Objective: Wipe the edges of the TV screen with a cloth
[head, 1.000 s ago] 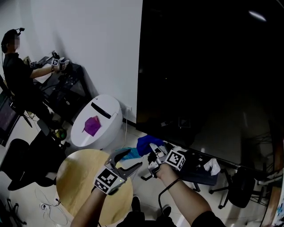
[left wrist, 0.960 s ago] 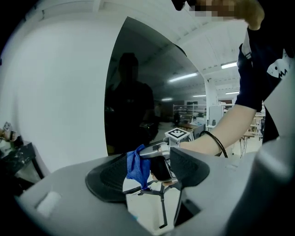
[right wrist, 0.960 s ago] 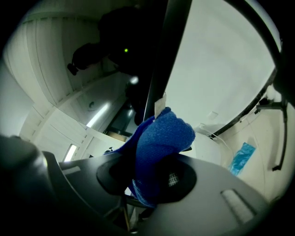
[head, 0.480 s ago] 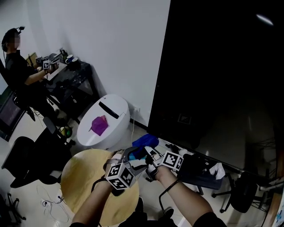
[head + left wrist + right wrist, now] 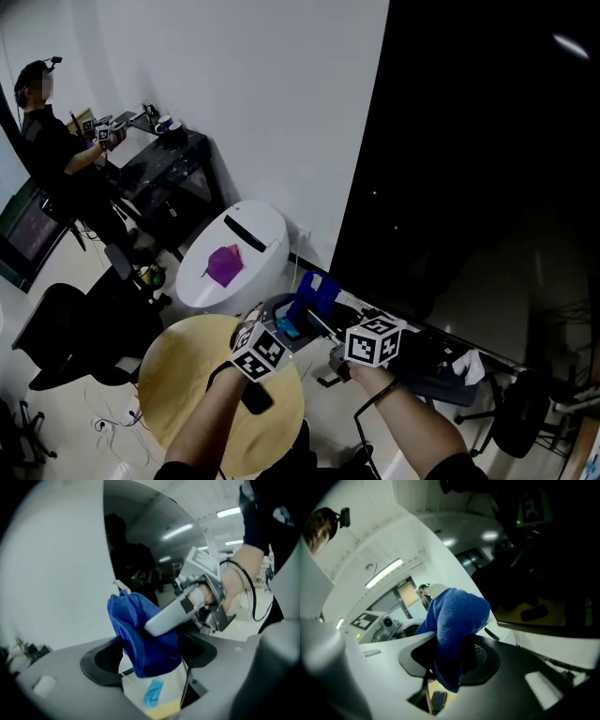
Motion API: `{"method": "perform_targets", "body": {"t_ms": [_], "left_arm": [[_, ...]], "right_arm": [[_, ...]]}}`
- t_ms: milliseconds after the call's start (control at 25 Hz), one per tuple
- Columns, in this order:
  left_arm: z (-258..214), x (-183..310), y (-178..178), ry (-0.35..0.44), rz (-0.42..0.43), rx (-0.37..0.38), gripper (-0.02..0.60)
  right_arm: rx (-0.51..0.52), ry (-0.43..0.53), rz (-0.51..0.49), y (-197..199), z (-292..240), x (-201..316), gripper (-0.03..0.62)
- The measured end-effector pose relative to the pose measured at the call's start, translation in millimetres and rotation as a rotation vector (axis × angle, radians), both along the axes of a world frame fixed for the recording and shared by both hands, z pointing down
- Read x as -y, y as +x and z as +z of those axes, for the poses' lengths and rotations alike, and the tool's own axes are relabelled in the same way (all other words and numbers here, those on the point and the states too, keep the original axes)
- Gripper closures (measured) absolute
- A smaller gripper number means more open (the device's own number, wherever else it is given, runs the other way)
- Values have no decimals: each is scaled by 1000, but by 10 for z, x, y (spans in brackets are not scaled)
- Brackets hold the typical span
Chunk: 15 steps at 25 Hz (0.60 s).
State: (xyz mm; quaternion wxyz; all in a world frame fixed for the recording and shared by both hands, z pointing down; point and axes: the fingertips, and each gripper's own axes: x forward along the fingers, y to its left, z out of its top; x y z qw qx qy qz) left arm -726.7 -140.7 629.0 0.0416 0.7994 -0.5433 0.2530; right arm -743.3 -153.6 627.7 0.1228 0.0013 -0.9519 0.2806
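A: Cloth [image 5: 136, 630], where?
B: Blue and bunched, held up in the air. The right gripper [image 5: 452, 663] is clamped on it, both jaws pinching the fold. One part bulges above the jaws and a tail hangs below them.

A: Left gripper [image 5: 150, 665]?
B: Jaws wide apart; they have just been opening. The cloth stands in the gap between them, but the pads do not press on it. In the left gripper view, one jaw of the right gripper comes in from the right onto the same cloth.

A: Against the TV screen [image 5: 487, 150]?
B: In the head view the cloth is near the screen's lower left corner, just beside its left edge. Whether it touches, cannot tell.

A: Surroundings?
B: Both hands are close together over the far edge of a round wooden bench [image 5: 178, 375]. A white rounded unit [image 5: 246, 234] stands by the wall, with a purple item [image 5: 223, 265] on top. A seated person [image 5: 52, 150] is far left, well apart.
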Motion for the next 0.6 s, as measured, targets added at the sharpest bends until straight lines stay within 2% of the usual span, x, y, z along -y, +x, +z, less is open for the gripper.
{"method": "perform_targets", "body": {"t_ms": [80, 160, 280, 360, 400, 480, 600], "left_arm": [[-124, -12, -43, 40, 33, -148, 209], [-211, -28, -27, 61, 115, -218, 209], [-291, -60, 26, 74, 224, -232, 209], [-305, -53, 69, 73, 259, -228, 209], [-308, -39, 86, 76, 260, -218, 221], [-316, -12, 99, 92, 241, -195, 297], [-347, -4, 95, 135, 200, -190, 331]], "right_arm": [[13, 74, -75, 7, -116, -85, 470], [26, 115, -143, 24, -226, -134, 470], [54, 100, -213, 67, -369, -181, 468], [76, 71, -233, 83, -441, -203, 468], [78, 68, -236, 85, -459, -214, 467], [64, 78, -226, 90, -462, -221, 466], [44, 92, -191, 109, -460, -171, 465]]}}
